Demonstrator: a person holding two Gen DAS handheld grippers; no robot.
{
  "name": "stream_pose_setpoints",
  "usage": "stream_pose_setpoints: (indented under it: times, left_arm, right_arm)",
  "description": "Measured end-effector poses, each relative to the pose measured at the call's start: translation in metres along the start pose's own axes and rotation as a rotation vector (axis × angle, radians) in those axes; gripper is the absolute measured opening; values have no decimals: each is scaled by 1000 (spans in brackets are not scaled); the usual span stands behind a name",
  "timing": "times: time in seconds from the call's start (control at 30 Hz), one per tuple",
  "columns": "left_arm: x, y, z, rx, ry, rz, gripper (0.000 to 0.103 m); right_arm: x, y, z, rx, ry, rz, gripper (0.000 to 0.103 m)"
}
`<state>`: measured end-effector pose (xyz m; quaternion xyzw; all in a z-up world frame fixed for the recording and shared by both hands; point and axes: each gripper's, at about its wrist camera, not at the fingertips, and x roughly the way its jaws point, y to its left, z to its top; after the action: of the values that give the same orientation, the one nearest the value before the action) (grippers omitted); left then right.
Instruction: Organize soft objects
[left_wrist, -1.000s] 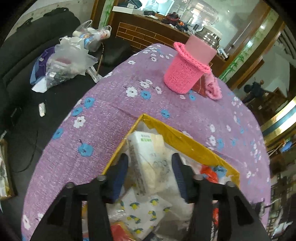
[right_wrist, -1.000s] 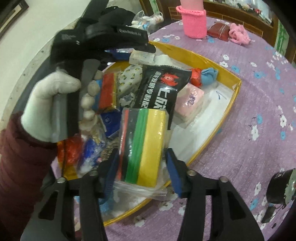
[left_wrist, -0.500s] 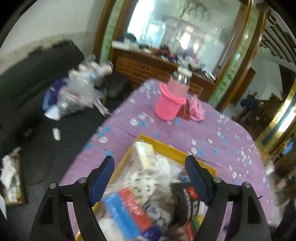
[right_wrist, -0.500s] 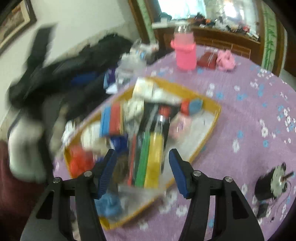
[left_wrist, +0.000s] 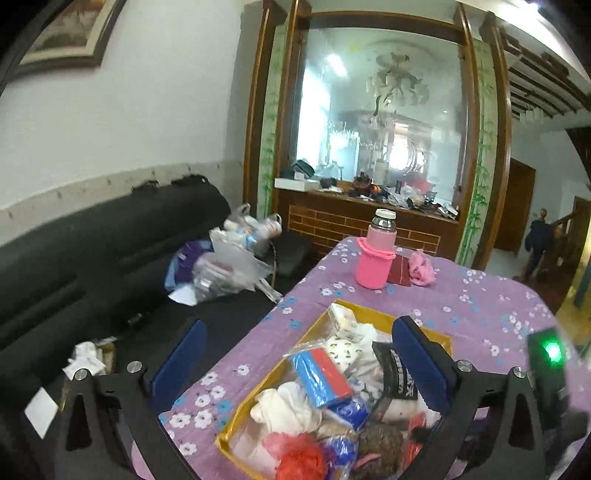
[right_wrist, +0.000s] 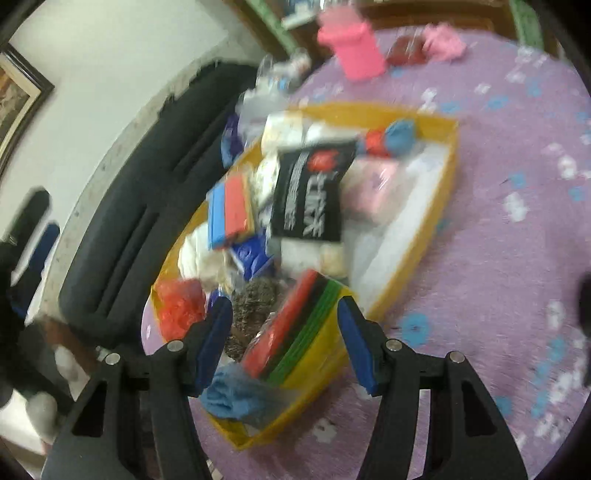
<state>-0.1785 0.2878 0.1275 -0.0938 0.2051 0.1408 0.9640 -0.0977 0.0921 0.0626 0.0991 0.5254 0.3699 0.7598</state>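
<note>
A yellow box (left_wrist: 369, 314) on the purple flowered tablecloth (left_wrist: 480, 295) is packed with soft things: a blue-and-red sponge pack (left_wrist: 321, 373), a black snack bag (left_wrist: 399, 373), white cloths and a red mesh ball (left_wrist: 301, 459). My left gripper (left_wrist: 299, 365) is wide open and empty, raised above the box. In the blurred right wrist view the box (right_wrist: 439, 206) holds a red-green-yellow sponge pack (right_wrist: 299, 343) lying at its near end. My right gripper (right_wrist: 284, 343) is open, raised above that pack and empty.
A pink bottle in a knitted sleeve (left_wrist: 376, 258), a dark red wallet (left_wrist: 400, 271) and a pink cloth (left_wrist: 421, 267) stand at the table's far end. A black sofa (left_wrist: 92, 251) with plastic bags (left_wrist: 225, 269) runs along the left. A wooden cabinet (left_wrist: 354, 218) is behind.
Both grippers have opened and pulled up and back from the box. The left let go of the white tissue pack; the right let go of the striped sponge pack, which now lies in the box.
</note>
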Motion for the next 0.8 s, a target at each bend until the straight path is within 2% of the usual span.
stream_pose_setpoints:
  times: [0.1,0.2,0.23,0.27,0.3,0.33,0.37,0.43,0.5,0.53,0.63,0.8]
  left_arm:
    - [-23,-14,-15,30,-49,57,103]
    - [-53,-28,-24,74,-169,167,103]
    - [-68,-31,-27,82,-215,209,103]
    - [-83,-34,-31,84,-254,239,103]
    - [-96,-37,-35,82,-283,250,103]
    - [-110,-41,-43,76,-307,251,103]
    - [-118,-43,-50,66,-301,249,103]
    - [-119,-47,-59,47,-221,213,103]
    - [-115,-48,-73,10,-115,100,103]
    - [-112,-49,-83,-21,-50,69,103]
    - [-107,-61,-111,-10,67,61,103]
    - [-122,-77,-139,24,135,89,103]
  right_arm:
    - [-34,12,-8,-69,-123,-70,59]
    - [-74,33,-28,-175,-289,-169,58]
    - [-87,41,-39,-203,-360,-217,67]
    - [-96,45,-48,-209,-418,-257,91]
    - [-102,45,-56,-201,-464,-285,100]
    - [-107,43,-67,-175,-509,-306,103]
    - [-106,40,-69,-152,-517,-313,103]
    - [-101,32,-77,-94,-479,-327,103]
    - [-94,27,-85,-53,-433,-372,103]
    - [-92,27,-88,-49,-423,-392,103]
    - [-89,29,-103,-65,-413,-442,103]
    - [-84,28,-116,-55,-377,-451,103]
